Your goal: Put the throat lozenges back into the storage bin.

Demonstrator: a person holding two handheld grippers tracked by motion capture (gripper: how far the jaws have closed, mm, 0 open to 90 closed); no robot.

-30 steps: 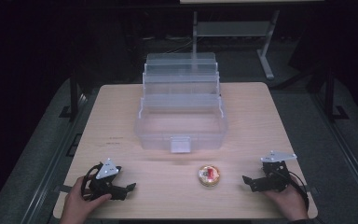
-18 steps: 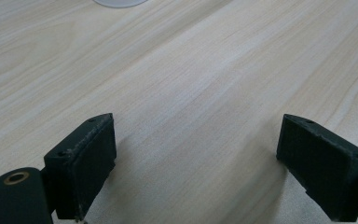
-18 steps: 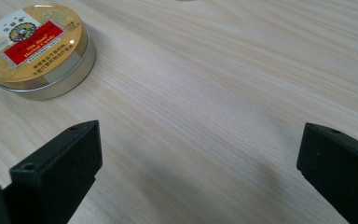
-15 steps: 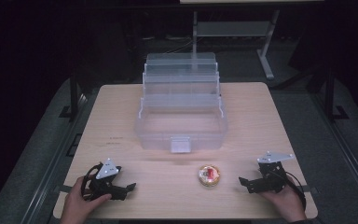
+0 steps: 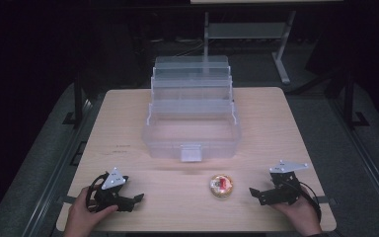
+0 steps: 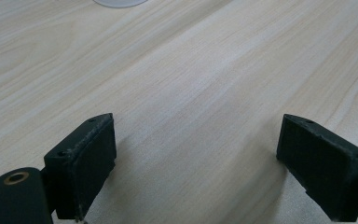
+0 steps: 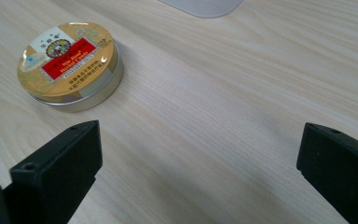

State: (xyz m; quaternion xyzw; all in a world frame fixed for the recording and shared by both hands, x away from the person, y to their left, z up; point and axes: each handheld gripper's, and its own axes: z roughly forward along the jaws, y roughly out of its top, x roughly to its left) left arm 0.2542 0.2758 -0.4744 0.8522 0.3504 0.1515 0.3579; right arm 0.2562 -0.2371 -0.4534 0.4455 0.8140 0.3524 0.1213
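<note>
A pale wood-grain surface (image 5: 128, 123) stands in a dark room, grey floor around it and a metal-legged stand behind. At the near left edge the left gripper (image 5: 131, 200) rests on the wood, its fingers (image 6: 81, 161) spread wide with nothing between them. A clear plastic tiered organiser box (image 5: 191, 123) stands open at the middle. Just in front of it to the right lies a round gold tin (image 7: 70, 60) with a red label; its small writing is too blurred to read. Near it, the right gripper (image 5: 256, 192) points toward the tin, fingers (image 7: 58, 172) released, apart from it.
</note>
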